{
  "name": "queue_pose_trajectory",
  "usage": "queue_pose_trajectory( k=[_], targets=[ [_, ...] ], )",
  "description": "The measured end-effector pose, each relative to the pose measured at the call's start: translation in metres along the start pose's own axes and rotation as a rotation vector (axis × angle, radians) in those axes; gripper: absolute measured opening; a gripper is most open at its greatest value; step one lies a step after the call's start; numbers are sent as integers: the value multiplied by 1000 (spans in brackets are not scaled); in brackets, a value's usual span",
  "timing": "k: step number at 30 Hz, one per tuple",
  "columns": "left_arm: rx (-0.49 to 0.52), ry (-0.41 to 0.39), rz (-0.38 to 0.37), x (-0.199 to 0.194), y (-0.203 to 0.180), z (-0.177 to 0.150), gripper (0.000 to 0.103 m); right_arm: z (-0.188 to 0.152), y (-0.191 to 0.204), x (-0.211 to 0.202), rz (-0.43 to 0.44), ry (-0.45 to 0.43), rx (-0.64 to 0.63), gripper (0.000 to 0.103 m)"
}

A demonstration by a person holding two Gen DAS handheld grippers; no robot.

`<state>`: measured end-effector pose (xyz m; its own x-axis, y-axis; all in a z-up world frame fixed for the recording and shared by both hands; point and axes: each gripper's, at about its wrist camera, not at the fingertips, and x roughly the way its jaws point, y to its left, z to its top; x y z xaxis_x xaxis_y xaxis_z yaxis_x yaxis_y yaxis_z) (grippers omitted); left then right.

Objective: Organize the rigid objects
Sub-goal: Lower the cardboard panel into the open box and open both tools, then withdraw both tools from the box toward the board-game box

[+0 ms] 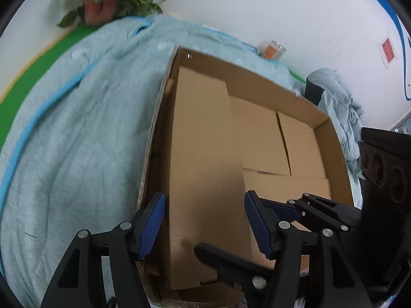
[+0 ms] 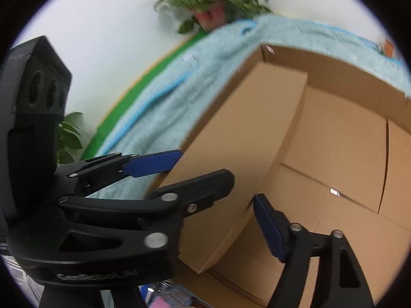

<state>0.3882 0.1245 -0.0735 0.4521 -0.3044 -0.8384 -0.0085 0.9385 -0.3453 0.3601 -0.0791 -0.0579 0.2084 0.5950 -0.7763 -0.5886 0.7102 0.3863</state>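
A long, flat, plain brown corrugated-cardboard box [image 1: 205, 179] stands along the left wall of a large open-topped cardboard tray [image 1: 257, 73], its matte top raised above the flatter brown boxes [image 1: 259, 138] that tile the tray floor toward 2 o'clock. The left gripper [image 1: 205, 227], black plastic with blue ribbed pads [image 1: 150, 227], straddles the near end of this long box: one pad lies at 8 o'clock against the box's left side, in the narrow slot between box and tray wall, the other at 4 o'clock at its right edge, so the jaws stand wide and appear closed around the box's width, though actual pad contact is hard to confirm. There is almost no spare room on the left, while the right side opens onto the lower boxes. The tray rests on a soft, nubbly pale-blue blanket [image 1: 77, 118] with a brighter blue piped edge; beyond it at 11 o'clock is a leafy green plant in a terracotta pot [image 1: 99, 5], and at 1 o'clock a small clear jar with an orange label [image 1: 273, 50]. The right wrist view shows the box's near corner [image 2: 246, 159] and its shaded end face, along with the other tool's black body across it. The right gripper [image 2: 246, 222] has only its right-hand blue pad [image 2: 269, 227] clearly visible, beside the box's lower edge; I cannot tell how its jaws stand.
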Motion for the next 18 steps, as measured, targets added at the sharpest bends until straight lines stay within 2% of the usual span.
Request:
queue_pose_trajectory(
  k=[5, 8, 9, 11, 13, 15, 17, 18],
  targets=[
    [-21, -33, 24, -8, 7, -9, 60, 0, 6, 7, 27, 17, -1, 68],
    [-17, -46, -1, -20, 7, -14, 60, -3, 12, 5, 56, 14, -21, 74],
    [-11, -65, -18, -27, 7, -17, 61, -3, 13, 6, 70, 7, -18, 81],
    [27, -136, 7, -46, -1, -26, 62, -6, 15, 3, 68, -18, -12, 82],
    [89, -220, 42, -69, -11, -40, 67, -16, 20, -10, 16, -76, -16, 84],
    [153, -309, 79, -92, -23, -56, 90, -34, 23, -37, -87, -177, -21, 86],
    [217, -457, 152, -121, -38, -77, 103, -60, 25, -72, -193, -295, -9, 88],
    [237, -528, 189, -133, -45, -88, 103, -72, 26, -85, -244, -342, 0, 90]
  ],
)
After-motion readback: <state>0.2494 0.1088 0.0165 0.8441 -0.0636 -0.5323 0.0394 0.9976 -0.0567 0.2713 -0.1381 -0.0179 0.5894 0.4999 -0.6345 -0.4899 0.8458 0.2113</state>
